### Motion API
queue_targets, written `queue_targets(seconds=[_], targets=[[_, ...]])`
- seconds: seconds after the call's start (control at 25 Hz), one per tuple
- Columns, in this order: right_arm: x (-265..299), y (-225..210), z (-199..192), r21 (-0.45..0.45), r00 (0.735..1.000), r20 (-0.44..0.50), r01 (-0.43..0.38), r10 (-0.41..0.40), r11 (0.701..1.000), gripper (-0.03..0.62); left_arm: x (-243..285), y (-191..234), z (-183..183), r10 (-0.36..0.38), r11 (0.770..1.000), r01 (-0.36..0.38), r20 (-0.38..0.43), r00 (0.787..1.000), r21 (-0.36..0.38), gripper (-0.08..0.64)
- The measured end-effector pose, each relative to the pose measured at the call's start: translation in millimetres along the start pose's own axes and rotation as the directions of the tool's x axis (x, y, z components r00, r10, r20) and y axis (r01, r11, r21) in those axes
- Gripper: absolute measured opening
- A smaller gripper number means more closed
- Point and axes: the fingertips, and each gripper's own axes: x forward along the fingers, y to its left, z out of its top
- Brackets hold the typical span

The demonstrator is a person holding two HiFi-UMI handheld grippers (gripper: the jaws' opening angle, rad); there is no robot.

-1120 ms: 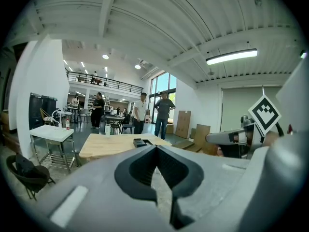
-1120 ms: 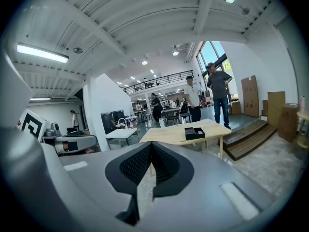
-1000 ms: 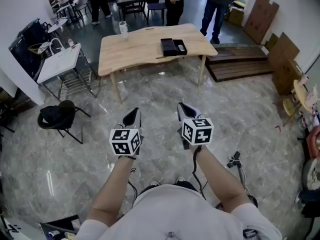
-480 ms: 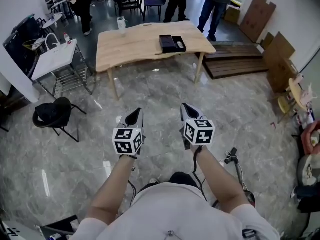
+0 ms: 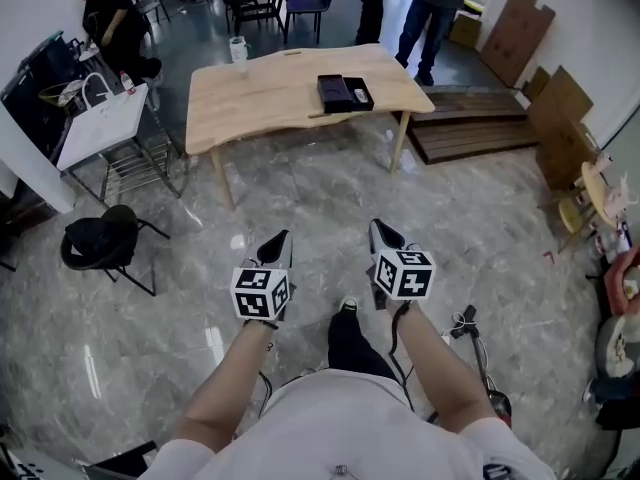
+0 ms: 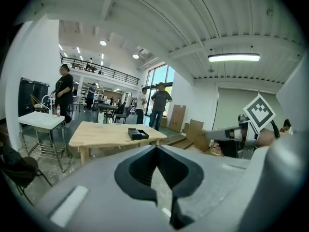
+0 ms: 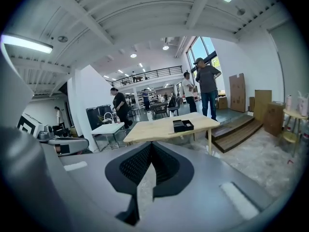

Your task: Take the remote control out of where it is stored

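Note:
A black open box (image 5: 343, 93) lies on the right part of a light wooden table (image 5: 260, 103) far ahead; a small pale object inside it, possibly the remote control (image 5: 361, 95), is too small to tell. The same box (image 6: 138, 134) shows in the left gripper view and as a box (image 7: 183, 125) in the right gripper view. My left gripper (image 5: 281, 239) and right gripper (image 5: 380, 231) hang side by side over the floor, well short of the table. Both are shut and hold nothing. The left gripper's jaws (image 6: 155, 151) and the right gripper's jaws (image 7: 150, 149) meet at their tips.
A cup (image 5: 237, 49) stands at the table's far left corner. A white side table (image 5: 100, 123) and a black chair (image 5: 98, 242) are at the left. A wooden platform (image 5: 480, 133) and cardboard boxes (image 5: 560, 103) lie to the right. People stand behind the table.
The table has shifted slightly in view as the person steps forward. Both grippers sit a little lower in the head view. A person at the back left has moved.

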Motion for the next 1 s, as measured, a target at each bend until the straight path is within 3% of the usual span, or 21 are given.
queue_targets(seconds=[0.16, 0.64, 1.0], targets=[[49.0, -33.1, 15.7, 0.028, 1.000, -0.008, -0.014, 0.014, 1.000, 0.027, 52.0, 11.0, 9.2, 0.015, 1.000, -0.015, -0.022, 1.000, 0.006, 0.002], [203.9, -147.4, 108.2, 0.021, 0.995, -0.045, -0.083, 0.083, 0.996, 0.028, 236.1, 38.5, 81.9, 0.096, 0.995, -0.096, -0.028, 0.995, -0.011, 0.002], [307.8, -197.2, 146.4, 0.026, 0.991, -0.084, -0.097, 0.099, 0.995, 0.028, 336.9, 73.5, 113.9, 0.115, 0.993, -0.115, -0.046, 0.992, -0.006, 0.002]])
